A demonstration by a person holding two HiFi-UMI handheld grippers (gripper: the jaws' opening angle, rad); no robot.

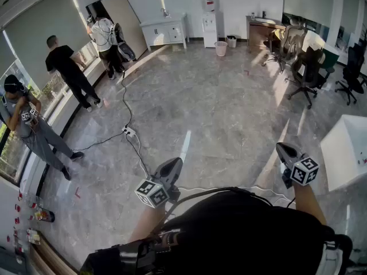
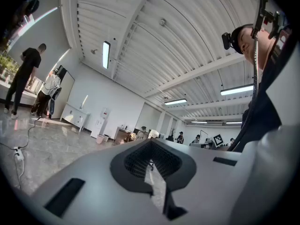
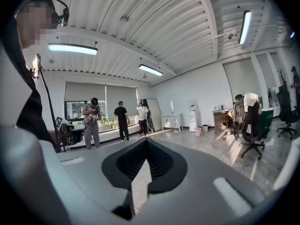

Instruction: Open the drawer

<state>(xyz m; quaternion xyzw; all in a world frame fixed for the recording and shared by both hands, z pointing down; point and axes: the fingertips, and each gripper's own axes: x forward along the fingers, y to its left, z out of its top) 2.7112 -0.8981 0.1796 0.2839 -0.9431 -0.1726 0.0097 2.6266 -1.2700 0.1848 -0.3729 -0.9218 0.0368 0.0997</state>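
Floor (image 1: 218,102): grey marble-look tile, glossy.
On it: blk cable (image 1: 124,96) w/ white pwr strip (image 1: 129,133); pink bin (image 1: 221,48); office chairs (image 1: 307,70).

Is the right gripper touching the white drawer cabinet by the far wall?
Apart. In the head view the right gripper is held near the person, and a wide stretch of floor lies between it and the white drawer cabinet.

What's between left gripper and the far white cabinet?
Head view: bare floor from left gripper to white cabinet; cable and power strip lie just left.
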